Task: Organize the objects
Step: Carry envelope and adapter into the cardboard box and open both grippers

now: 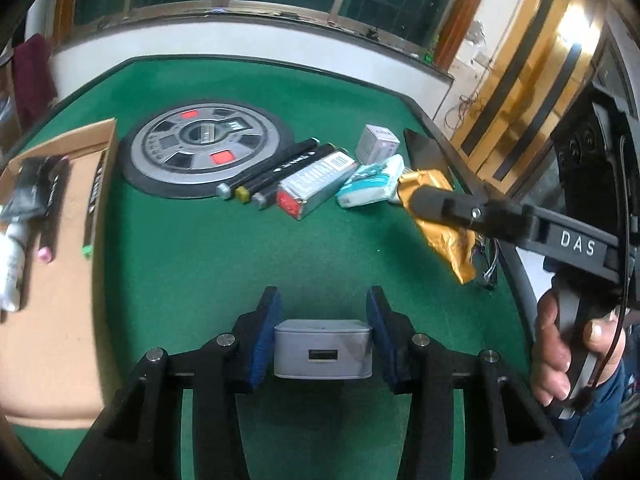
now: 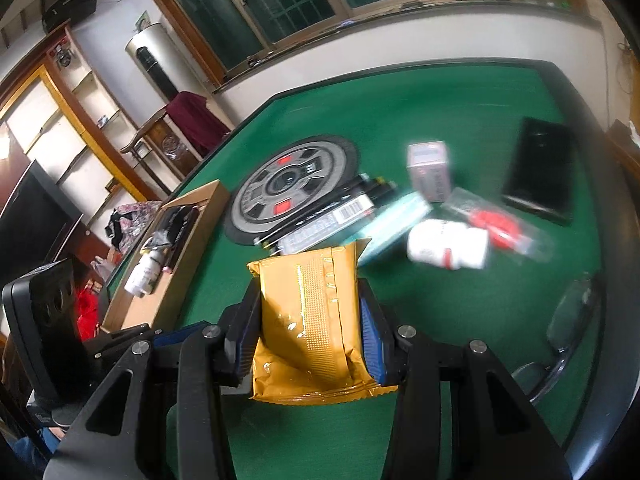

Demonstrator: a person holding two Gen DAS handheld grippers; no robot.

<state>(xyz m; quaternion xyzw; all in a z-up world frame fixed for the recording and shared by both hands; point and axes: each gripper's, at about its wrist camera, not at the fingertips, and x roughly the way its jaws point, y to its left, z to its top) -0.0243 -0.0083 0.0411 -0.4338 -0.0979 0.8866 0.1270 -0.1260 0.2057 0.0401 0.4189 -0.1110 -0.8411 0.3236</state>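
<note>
1. Two loads in the air at once: left gripper (image 1: 323, 336) clamped on a small grey metal charger block (image 1: 322, 347) with its socket facing the lens, both blue pads (image 1: 264, 336) pressed to its sides.
2. Right gripper (image 2: 310, 332) clenched around a gold foil snack packet (image 2: 308, 320), packet upright and crumpled between the pads.
3. Landmark for everything: shallow brown cardboard tray (image 1: 60, 280) at the left side of the green felt table (image 1: 200, 260). Already lying inside the tray: a white squeeze tube (image 1: 12, 268), a dark pouch and black marker pens with coloured caps.
4. Charger block just right of the tray, above bare felt, not yet over the cardboard.
5. Gold packet well right of the tray, above the clutter.
6. Waiting further right of the tray: round grey wheel-patterned mat (image 1: 208, 152), three more black markers (image 1: 276, 172), silver box with a red end (image 1: 312, 192), teal tissue pack (image 1: 372, 180), white pill bottle (image 2: 448, 248), flat black case (image 2: 540, 172).
7. Step in hand, by the look of it: carrying both picks to the tray.
8. Next move likely: swing the block over an empty patch of cardboard, lower, release without knocking the markers; packet after that.
</note>
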